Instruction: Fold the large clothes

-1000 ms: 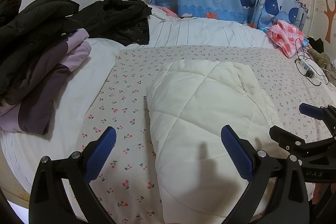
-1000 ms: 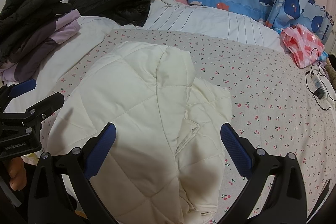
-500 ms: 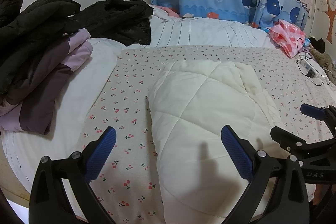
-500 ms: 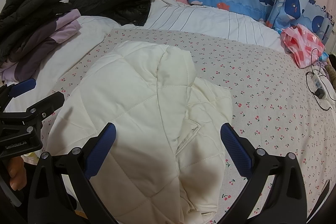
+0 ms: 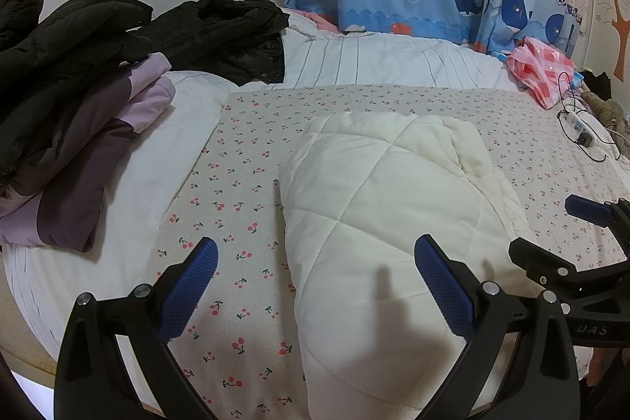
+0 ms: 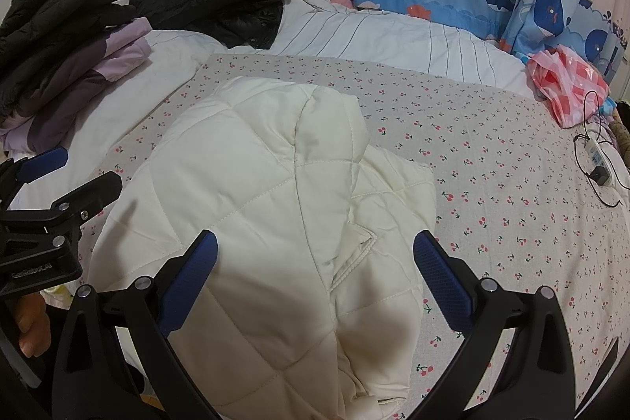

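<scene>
Cream quilted jacket (image 5: pixel 393 223) lies partly folded on the cherry-print sheet (image 5: pixel 244 160) in the middle of the bed, filling the lower centre of both wrist views; in the right view a loose flap (image 6: pixel 390 207) sticks out to the right of the main bundle.

I hold my left claw (image 5: pixel 315 282) above its near left edge and my right claw (image 6: pixel 315 278) above its near end, both spread wide with nothing between the blue pads.

My worry is the padding: I judge it springy, so a shallow pinch may catch only the top layer and the bundle may spring open when lifted. That flap could also drag and undo the fold, and with the claws this near each other they could collide.

Compared with a second ago, almost nothing differs: the jacket keeps its shape and both claws are as wide; the left view sits only slightly shifted.

Dark coats (image 5: pixel 212 26) and a purple garment (image 5: pixel 98 144) are piled at upper left, well apart.
</scene>
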Available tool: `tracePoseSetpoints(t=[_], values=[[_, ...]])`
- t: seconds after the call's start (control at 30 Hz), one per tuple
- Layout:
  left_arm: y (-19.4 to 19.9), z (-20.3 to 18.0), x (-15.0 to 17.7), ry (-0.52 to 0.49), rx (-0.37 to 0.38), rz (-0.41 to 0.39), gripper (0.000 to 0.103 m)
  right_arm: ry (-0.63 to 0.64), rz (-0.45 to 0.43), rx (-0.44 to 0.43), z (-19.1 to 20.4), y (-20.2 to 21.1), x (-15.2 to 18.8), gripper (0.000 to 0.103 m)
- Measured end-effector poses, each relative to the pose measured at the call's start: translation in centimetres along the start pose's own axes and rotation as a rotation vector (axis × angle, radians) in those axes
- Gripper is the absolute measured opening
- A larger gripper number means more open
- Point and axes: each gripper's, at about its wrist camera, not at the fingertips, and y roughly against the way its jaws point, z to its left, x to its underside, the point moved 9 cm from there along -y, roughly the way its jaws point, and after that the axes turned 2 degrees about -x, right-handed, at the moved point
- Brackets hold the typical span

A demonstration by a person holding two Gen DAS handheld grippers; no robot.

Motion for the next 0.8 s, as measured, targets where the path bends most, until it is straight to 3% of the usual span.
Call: tracePoseSetpoints(t=[0.8], values=[[-0.05, 0.33, -0.17, 0.003, -0.011, -0.005, 0.096, 0.007, 0.001, -0.005, 0.32, -0.21, 0.26, 0.096]])
